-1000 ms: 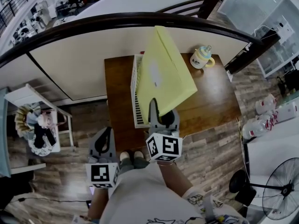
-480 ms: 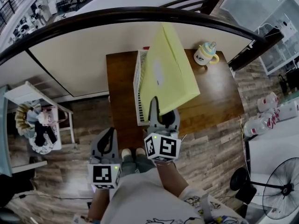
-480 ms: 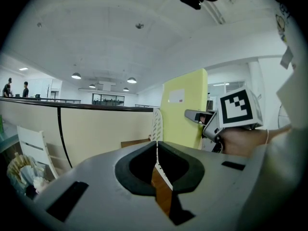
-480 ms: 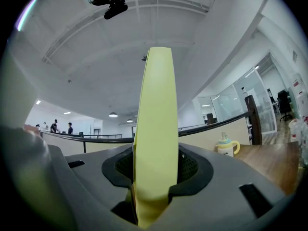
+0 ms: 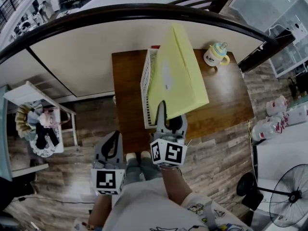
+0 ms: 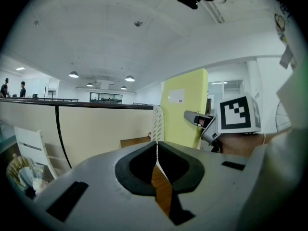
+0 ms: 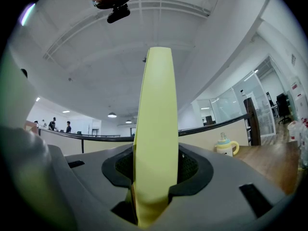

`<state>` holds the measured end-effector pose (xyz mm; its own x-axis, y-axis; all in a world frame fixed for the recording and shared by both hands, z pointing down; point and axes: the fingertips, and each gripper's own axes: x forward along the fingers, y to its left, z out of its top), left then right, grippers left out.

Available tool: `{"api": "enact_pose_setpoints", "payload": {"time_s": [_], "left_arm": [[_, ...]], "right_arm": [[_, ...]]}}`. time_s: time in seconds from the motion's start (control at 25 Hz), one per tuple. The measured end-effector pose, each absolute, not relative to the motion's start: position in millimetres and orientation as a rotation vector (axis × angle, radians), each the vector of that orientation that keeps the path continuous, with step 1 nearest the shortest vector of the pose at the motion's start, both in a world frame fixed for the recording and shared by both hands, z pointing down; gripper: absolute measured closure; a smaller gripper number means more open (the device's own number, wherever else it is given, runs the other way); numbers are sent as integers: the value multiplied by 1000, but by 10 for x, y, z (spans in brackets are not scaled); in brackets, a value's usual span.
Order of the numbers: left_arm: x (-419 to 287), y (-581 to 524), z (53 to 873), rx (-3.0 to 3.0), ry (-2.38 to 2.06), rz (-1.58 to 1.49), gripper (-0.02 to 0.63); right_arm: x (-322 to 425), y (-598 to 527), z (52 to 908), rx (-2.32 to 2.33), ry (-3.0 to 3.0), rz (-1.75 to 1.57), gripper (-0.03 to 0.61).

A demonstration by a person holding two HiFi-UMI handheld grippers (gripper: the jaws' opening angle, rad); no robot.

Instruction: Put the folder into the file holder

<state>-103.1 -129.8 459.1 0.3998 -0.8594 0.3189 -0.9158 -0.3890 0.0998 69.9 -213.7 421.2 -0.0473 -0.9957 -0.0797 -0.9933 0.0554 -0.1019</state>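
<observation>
My right gripper [image 5: 169, 124] is shut on the near edge of a yellow folder [image 5: 177, 73], holding it up on edge above the wooden table [image 5: 221, 93]. In the right gripper view the folder [image 7: 155, 129] stands upright between the jaws. A white slotted file holder [image 5: 147, 88] stands on the table just left of the folder; in the left gripper view the holder [image 6: 157, 124] sits beside the folder [image 6: 185, 107]. My left gripper [image 5: 109, 150] hangs low at the left over the floor, shut and empty.
A white-and-yellow sippy cup [image 5: 215, 54] stands at the table's far right corner. A cream partition with a dark curved rail [image 5: 144, 13] runs behind the table. A white chair with clothes [image 5: 41, 124] is at the left, a fan [image 5: 288, 198] at the lower right.
The folder and right gripper have shifted slightly forward and to the right, staying beside the file holder. The left gripper has barely moved.
</observation>
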Motion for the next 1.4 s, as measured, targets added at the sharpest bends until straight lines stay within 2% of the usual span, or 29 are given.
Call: {"api": "enact_pose_setpoints", "payload": {"time_s": [1.4], "left_arm": [[-978,-1502,4817,2367,-1518,319,603]], "right_arm": [[646,-2180,5021,-2149,2385,-106,408]]}}
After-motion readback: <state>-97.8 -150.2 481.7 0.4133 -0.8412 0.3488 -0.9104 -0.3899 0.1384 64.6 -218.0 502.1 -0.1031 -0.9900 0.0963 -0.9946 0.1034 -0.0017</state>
